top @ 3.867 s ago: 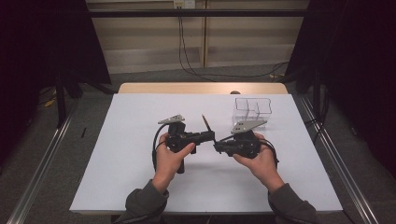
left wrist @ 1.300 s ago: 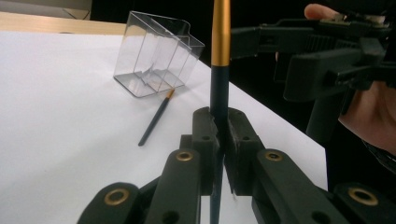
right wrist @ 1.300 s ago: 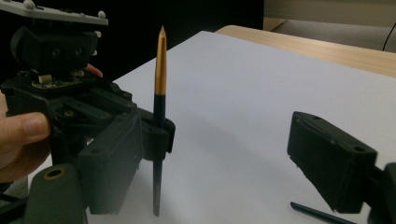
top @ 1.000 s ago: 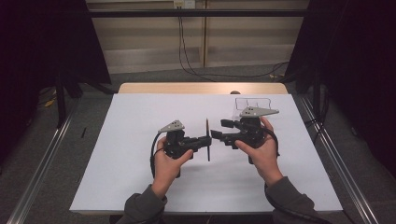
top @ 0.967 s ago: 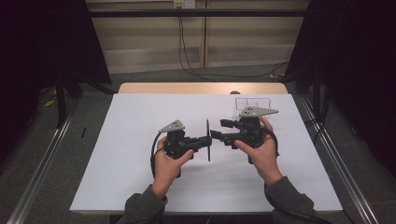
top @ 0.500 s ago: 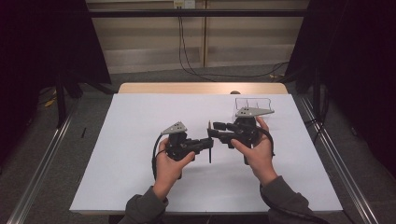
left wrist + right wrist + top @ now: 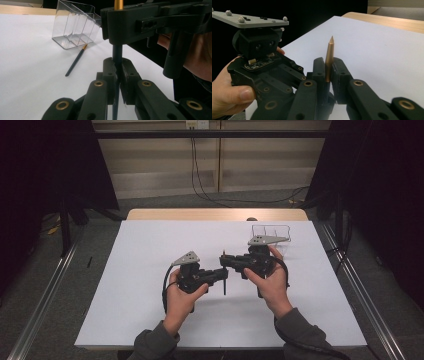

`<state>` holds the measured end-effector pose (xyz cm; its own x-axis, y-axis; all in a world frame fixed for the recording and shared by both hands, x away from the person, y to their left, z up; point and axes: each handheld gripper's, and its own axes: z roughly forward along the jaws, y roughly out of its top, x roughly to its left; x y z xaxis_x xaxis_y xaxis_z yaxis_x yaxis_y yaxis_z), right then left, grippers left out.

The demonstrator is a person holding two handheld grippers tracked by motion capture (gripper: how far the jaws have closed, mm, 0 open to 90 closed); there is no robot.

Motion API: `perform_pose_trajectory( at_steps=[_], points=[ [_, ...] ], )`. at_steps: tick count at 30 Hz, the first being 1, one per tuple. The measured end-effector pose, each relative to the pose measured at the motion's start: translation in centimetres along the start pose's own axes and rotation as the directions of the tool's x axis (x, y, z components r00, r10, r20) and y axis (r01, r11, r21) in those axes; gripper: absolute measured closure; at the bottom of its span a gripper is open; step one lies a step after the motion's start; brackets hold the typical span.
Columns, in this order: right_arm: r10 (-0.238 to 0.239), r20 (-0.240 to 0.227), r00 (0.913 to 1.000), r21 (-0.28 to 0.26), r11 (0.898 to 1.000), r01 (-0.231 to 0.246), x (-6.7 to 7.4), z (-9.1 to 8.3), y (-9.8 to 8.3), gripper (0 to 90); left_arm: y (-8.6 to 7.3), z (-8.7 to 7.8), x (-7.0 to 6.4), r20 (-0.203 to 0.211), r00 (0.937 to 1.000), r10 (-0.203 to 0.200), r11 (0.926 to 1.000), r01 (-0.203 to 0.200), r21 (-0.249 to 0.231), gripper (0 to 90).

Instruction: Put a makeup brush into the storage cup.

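A dark blue pen [image 7: 117, 52] with a pointed gold end [image 7: 328, 58] stands upright above the white table. My left gripper [image 7: 117, 68] is shut on its dark shaft from the left [image 7: 223, 272]. My right gripper [image 7: 328, 68] has just been closing and its pads now press on the pen's gold upper part, straight above the left jaws [image 7: 225, 261]. In the left gripper view the right gripper's body [image 7: 150, 22] looms over my own jaws. In the right gripper view the left gripper [image 7: 259, 62] and the hand that holds it sit at the left.
A clear plastic organiser box [image 7: 272, 231] stands at the back right of the white table sheet [image 7: 150, 270], also close by in the left gripper view [image 7: 75, 25]. A second dark pencil [image 7: 76, 60] lies on the sheet in front of the box.
My right gripper shifted left onto the top of the upright pen and its jaws closed on it. The left gripper kept still, holding the pen.
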<state>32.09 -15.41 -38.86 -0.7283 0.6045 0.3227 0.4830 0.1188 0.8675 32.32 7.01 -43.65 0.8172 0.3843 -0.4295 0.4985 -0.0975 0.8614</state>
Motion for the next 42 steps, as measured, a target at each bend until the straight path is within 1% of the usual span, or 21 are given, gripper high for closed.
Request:
perform_pose_trajectory(
  at_steps=[4,10,11,14,15,17,18,20,21,22,23,24,26,28,32,36,38,39,40,41,42],
  points=[
    [0.004,-0.009,1.0,0.0,1.0,-0.004,0.1,0.0,0.0,84.8,0.0,0.0,0.0,0.001,0.9999,0.011,0.9999,-0.011,0.001,83.7],
    [0.002,0.0,1.0,-0.004,1.0,-0.002,0.2,-0.1,0.1,85.0,0.0,0.0,0.0,0.003,0.9999,0.01,0.9999,-0.01,-0.009,83.3],
    [-0.003,-0.001,1.0,-0.004,1.0,0.003,0.2,-0.1,0.1,85.1,0.0,0.0,0.0,0.004,0.9999,0.017,0.9997,-0.017,-0.017,83.1],
    [-0.007,-0.001,1.0,-0.011,1.0,0.007,0.3,-0.2,0.2,85.1,0.0,-0.1,0.0,0.001,0.9999,0.016,0.9996,-0.016,-0.023,82.4],
    [-0.009,-0.001,1.0,-0.013,1.0,0.009,0.3,-0.2,0.2,85.1,0.1,-0.2,0.0,-0.001,0.9998,0.022,0.9994,-0.022,-0.026,81.9],
    [-0.016,0.0,0.9999,-0.017,1.0,0.016,0.3,-0.1,0.2,85.1,0.1,-0.3,0.0,-0.005,0.9995,0.03,0.9993,-0.03,-0.022,81.2],
    [-0.017,-0.003,0.9999,-0.015,1.0,0.017,0.3,-0.2,0.3,85.1,0.2,-0.3,0.0,-0.009,0.9993,0.035,0.9991,-0.035,-0.023,80.1],
    [-0.027,0.007,0.9996,-0.015,1.0,0.027,0.3,-0.2,0.3,85.1,0.2,-0.4,0.1,-0.014,0.9988,0.047,0.9987,-0.048,-0.018,77.8],
    [-0.025,0.006,0.9997,-0.017,1.0,0.025,0.3,-0.2,0.3,85.1,0.2,-0.4,0.0,-0.018,0.9987,0.047,0.9986,-0.047,-0.023,74.9],
    [-0.025,0.002,0.9997,-0.019,0.999,0.025,0.3,-0.3,0.3,85.1,0.3,-0.5,0.0,-0.022,0.9982,0.055,0.9982,-0.055,-0.023,73.1],
    [-0.03,0.001,0.9995,-0.024,0.999,0.03,0.3,-0.3,0.3,85.1,0.3,-0.5,0.0,-0.025,0.9981,0.056,0.9981,-0.056,-0.026,72.7],
    [-0.03,0.001,0.9996,-0.022,0.999,0.03,0.3,-0.3,0.3,85.1,0.4,-0.6,0.1,-0.03,0.9975,0.064,0.9978,-0.065,-0.017,71.8],
    [-0.03,0.005,0.9995,-0.023,0.999,0.03,0.3,-0.4,0.3,85.1,0.4,-0.6,0.0,-0.028,0.9974,0.067,0.9976,-0.067,-0.018,67.1],
    [-0.035,0.012,0.9993,-0.022,0.999,0.035,0.3,-0.5,0.2,85.1,0.5,-0.7,-0.1,-0.051,0.9942,0.095,0.9954,-0.096,-0.008,59.9],
    [-0.039,0.018,0.9991,-0.034,0.999,0.04,0.2,-0.7,0.3,85.1,0.6,-0.9,-0.1,-0.067,0.9893,0.129,0.9916,-0.129,0.012,54.5],
    [-0.048,0.023,0.9986,-0.031,0.998,0.048,0.2,-0.9,0.5,85.1,0.8,-1.2,-0.1,-0.085,0.9829,0.163,0.9866,-0.161,0.026,42.4],
    [-0.055,0.03,0.998,-0.031,0.998,0.056,0.2,-1.0,0.5,85.1,0.8,-1.4,0.0,-0.084,0.9802,0.179,0.9836,-0.177,0.034,35.7],
    [-0.051,0.03,0.9982,-0.033,0.998,0.052,0.2,-1.1,0.5,85.1,0.8,-1.4,0.0,-0.084,0.9794,0.184,0.9828,-0.182,0.032,30.7],
    [-0.052,0.028,0.9983,-0.033,0.998,0.052,0.1,-1.1,0.4,85.1,0.8,-1.6,0.1,-0.095,0.9763,0.194,0.9806,-0.191,0.046,26.0],
    [-0.049,0.032,0.9983,-0.033,0.998,0.05,0.0,-1.2,0.4,85.1,0.8,-1.7,0.2,-0.102,0.9763,0.191,0.9812,-0.186,0.049,22.5],
    [-0.05,0.033,0.9982,-0.034,0.998,0.051,0.0,-1.2,0.4,85.1,0.8,-1.9,0.3,-0.096,0.9781,0.185,0.9823,-0.181,0.048,19.9]
  ],
)
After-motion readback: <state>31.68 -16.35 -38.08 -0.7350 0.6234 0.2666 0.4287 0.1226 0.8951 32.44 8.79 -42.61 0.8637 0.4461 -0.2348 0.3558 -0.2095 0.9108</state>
